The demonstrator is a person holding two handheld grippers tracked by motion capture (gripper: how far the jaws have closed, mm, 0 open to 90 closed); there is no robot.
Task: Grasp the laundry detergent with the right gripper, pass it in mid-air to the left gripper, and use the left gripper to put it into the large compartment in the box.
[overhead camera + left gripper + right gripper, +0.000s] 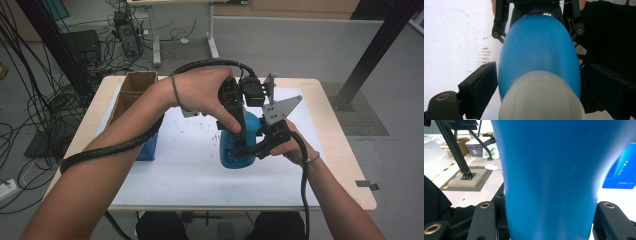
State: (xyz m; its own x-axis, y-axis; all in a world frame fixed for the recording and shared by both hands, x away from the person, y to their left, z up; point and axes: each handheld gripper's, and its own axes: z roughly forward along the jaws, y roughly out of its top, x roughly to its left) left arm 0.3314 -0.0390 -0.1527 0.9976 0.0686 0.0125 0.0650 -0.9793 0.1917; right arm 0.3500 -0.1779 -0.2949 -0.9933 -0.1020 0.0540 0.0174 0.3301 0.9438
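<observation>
Blue bottle (234, 145) w/ whitish cap stands approx. upright on the white sheet (190, 160) near table centre, both grippers on it. Left gripper (235, 135) comes from above; in the left gripper view its jaws sit either side of the bottle (539, 57) just below the cap (541, 97). Left pad looks to touch; the right one is in shadow, so prob. gripping but contact not fully clear. Right gripper (250, 150) comes in from the side, low on the body. In the right gripper view the jaws are clamped on the bottle (551, 182), pads tight against both flanks. Blue box (147, 147) and cardboard box (135, 87) sit at the table's left, well apart from the bottle.
</observation>
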